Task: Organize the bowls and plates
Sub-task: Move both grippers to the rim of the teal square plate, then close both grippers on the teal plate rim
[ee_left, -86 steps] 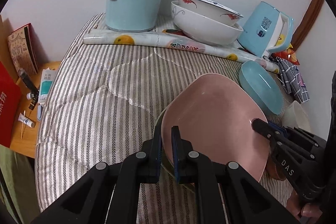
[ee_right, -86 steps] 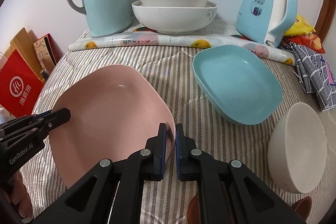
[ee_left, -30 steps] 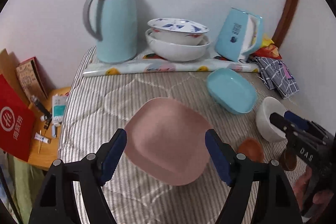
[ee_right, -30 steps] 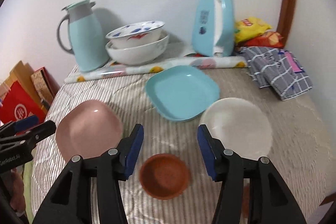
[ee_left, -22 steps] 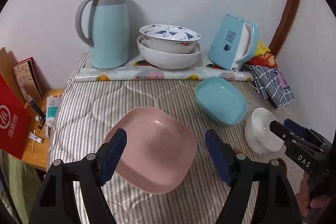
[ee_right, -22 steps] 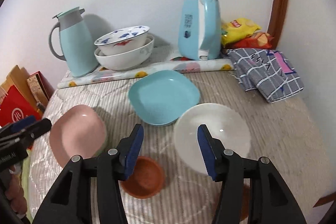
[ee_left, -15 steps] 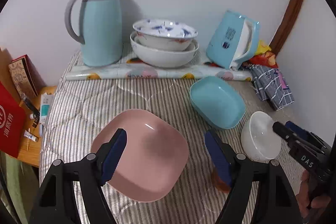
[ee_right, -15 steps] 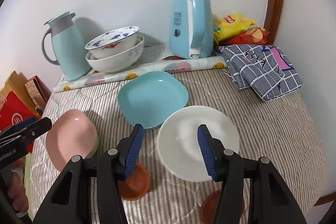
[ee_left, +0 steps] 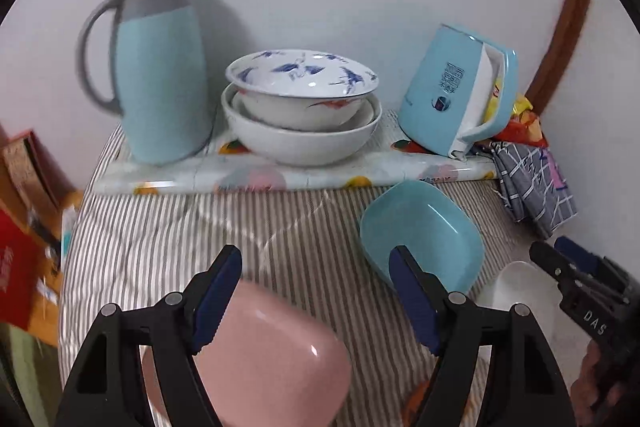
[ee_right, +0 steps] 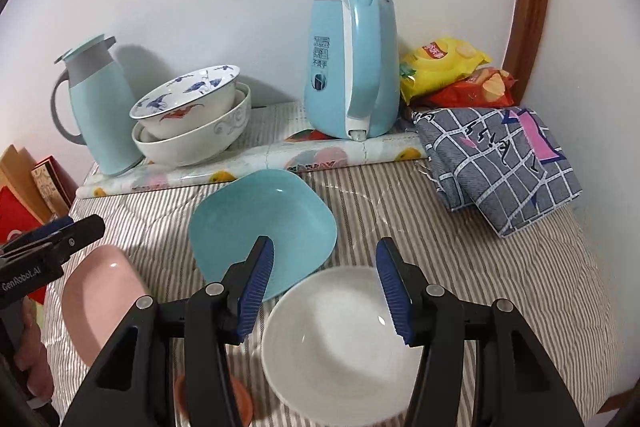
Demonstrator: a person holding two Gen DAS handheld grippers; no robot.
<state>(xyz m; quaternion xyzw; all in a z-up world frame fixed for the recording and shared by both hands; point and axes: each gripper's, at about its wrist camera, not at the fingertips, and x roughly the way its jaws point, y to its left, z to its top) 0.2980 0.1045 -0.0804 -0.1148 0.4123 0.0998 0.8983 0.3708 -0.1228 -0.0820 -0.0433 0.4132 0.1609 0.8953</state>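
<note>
A pink square dish rests on the striped cloth, low under my open left gripper, whose pads touch nothing. To its right lies a teal square dish. In the right wrist view a white bowl sits just below my open right gripper, with the teal dish beyond it and the pink dish at the far left. A small brown bowl is mostly hidden behind the gripper's left arm. Two patterned bowls are stacked at the back.
A teal thermos and a teal kettle stand on a fruit-print mat by the wall. Snack bags and a folded checked cloth fill the back right. Red and brown boxes sit off the left edge.
Both grippers, earlier shut on the pink dish, have let it go and opened. Over the last second both slid right: the pink dish dropped low-left in view and the white bowl came under the right gripper.
</note>
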